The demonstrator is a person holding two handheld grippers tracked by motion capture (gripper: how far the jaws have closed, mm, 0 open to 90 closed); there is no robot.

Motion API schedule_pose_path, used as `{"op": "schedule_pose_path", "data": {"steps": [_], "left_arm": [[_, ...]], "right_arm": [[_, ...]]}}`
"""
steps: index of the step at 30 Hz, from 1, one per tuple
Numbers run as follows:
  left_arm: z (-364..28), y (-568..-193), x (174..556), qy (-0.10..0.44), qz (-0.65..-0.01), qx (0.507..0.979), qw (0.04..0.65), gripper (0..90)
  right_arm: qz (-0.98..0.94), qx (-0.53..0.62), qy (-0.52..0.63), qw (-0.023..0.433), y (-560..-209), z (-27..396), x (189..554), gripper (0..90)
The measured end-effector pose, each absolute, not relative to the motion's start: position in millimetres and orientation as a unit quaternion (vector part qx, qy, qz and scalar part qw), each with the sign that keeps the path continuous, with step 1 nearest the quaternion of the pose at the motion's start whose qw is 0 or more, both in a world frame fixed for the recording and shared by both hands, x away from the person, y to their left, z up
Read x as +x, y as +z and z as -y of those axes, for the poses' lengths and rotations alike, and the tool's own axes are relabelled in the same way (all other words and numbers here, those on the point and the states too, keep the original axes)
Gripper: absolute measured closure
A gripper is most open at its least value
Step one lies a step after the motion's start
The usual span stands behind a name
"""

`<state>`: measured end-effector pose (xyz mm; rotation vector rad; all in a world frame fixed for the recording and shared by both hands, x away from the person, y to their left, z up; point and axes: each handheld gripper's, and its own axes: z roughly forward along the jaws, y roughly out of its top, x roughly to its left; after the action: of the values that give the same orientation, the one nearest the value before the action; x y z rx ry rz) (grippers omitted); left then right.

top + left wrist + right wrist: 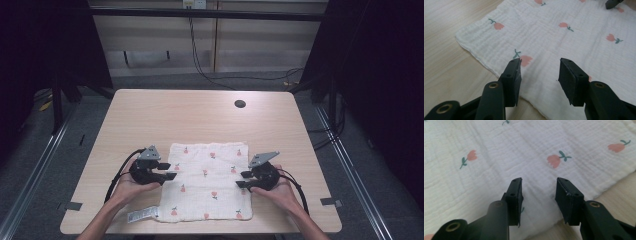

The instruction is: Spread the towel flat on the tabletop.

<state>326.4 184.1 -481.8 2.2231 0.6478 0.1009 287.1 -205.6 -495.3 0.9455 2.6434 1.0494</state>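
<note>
A white muslin cloth (207,180) printed with small pink flowers lies flat on the near half of the wooden table (200,117). My left gripper (170,171) is at the cloth's left edge, its jaws apart over the fabric and pointing right. In the left gripper view the left gripper (539,71) has only the cloth (564,37) showing in its gap. My right gripper (242,179) sits at the cloth's right edge, pointing left. In the right gripper view the right gripper (538,192) is open above the cloth (511,152), nothing pinched.
A white label (142,215) sticks out at the cloth's near left corner. A dark round hole (240,104) sits in the far right of the tabletop. Black cables (220,75) run across the floor behind the table. Metal rails (35,175) flank the table.
</note>
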Motion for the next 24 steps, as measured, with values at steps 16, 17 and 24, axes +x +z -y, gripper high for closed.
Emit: {"op": "schedule_pose_path", "data": {"steps": [16,17,24], "left_arm": [[-170.7,-496.0,311.7,0.022,-0.211,0.904,0.371,86.4],[-172.1,-495.8,310.2,0.019,-0.215,0.904,0.37,87.9],[-180.1,-495.9,296.4,-0.001,-0.215,0.902,0.374,89.6]], "right_arm": [[-0.88,0.324,0.34,0.072,-493.7,220.7,270.6,87.4],[-0.881,0.321,0.34,0.071,-493.5,221.1,270.1,87.4],[-0.879,0.323,0.346,0.063,-494.2,223.3,262.5,87.4]]}}
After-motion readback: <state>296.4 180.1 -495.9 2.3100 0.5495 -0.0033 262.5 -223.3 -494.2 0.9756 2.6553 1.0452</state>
